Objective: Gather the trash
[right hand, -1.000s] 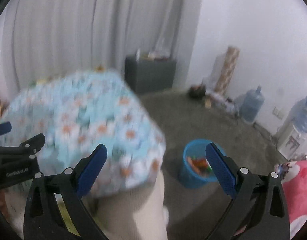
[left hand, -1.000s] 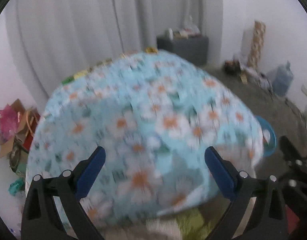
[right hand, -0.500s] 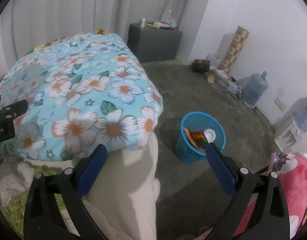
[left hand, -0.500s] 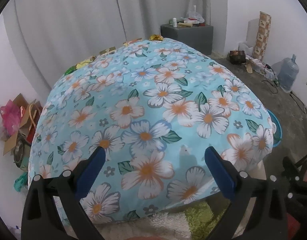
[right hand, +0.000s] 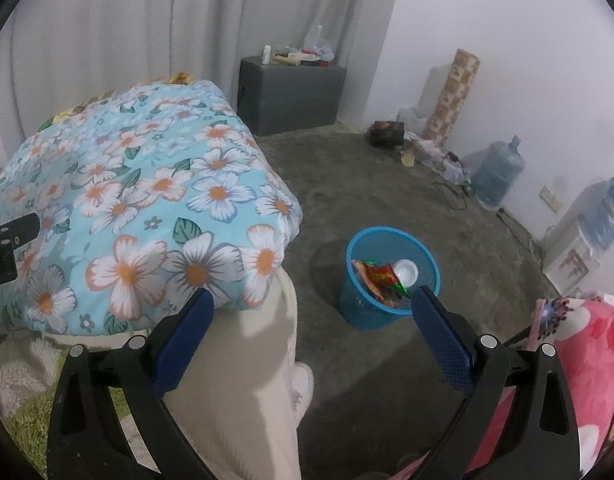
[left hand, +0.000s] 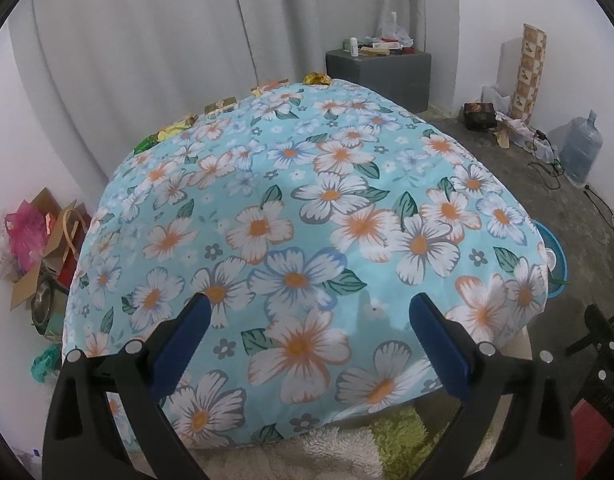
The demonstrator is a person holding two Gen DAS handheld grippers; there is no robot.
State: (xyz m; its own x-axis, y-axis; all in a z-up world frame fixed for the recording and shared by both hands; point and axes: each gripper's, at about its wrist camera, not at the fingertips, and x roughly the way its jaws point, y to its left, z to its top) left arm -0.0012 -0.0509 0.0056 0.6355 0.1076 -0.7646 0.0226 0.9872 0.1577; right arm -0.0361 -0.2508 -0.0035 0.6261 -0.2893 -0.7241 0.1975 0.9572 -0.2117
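The floral cloth (left hand: 307,240) is being shown sharp now, where a second ago it was blurred by motion. Along its far edge, wrappers (left hand: 317,79) are being seen lying, a detail offered clearly only by the left wrist view. The blue bin (right hand: 391,276) on the floor, holding trash, is being shown fully by the right wrist view alone. The left claw (left hand: 307,328) and right claw (right hand: 309,322) are being held wide apart, gripping nothing.
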